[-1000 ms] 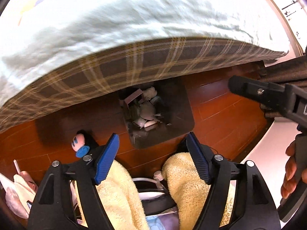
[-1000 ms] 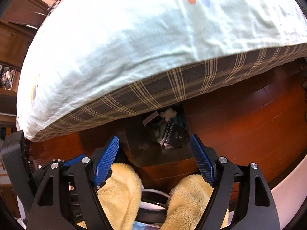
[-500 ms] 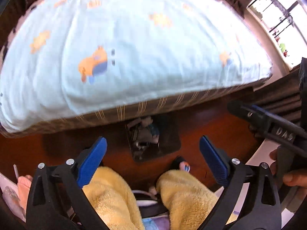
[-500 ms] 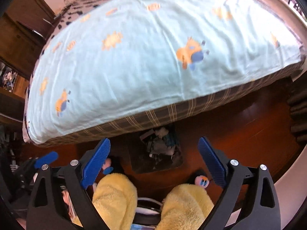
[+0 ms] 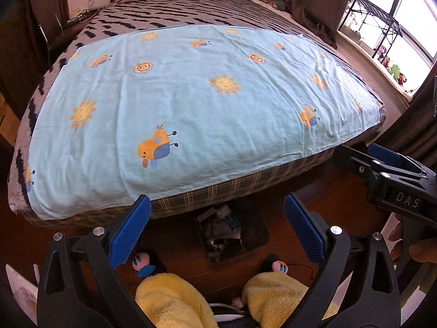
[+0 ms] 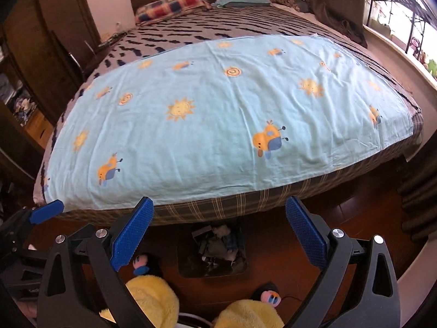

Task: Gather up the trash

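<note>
Left wrist view: the left gripper (image 5: 217, 228) is spread wide with nothing between its blue pads (image 5: 130, 232); its jaws have just been opening. Framed between them, a dark bin (image 5: 232, 239) stands on the red-brown wooden floor (image 5: 322, 207), close against the foot edge of the bed (image 5: 191, 199). The bin is roughly rectangular, its mouth facing up, its long axis running away from the bed edge. It holds a jumble of trash (image 5: 221, 227): grey, white and teal scraps, too small to tell apart. The right gripper (image 5: 382, 169) shows at the right edge, over the floor near the bed's corner.

Right wrist view: the right gripper (image 6: 220, 231) is also spread wide and empty, having just been opening. The bin (image 6: 213, 257) sits on the floor (image 6: 355, 218) just below the bed's (image 6: 218, 205) plaid foot edge. Its trash (image 6: 215, 243) shows as crumpled pale and dark pieces. The left gripper's blue fingertip (image 6: 46, 211) juts in at the left edge.
</note>
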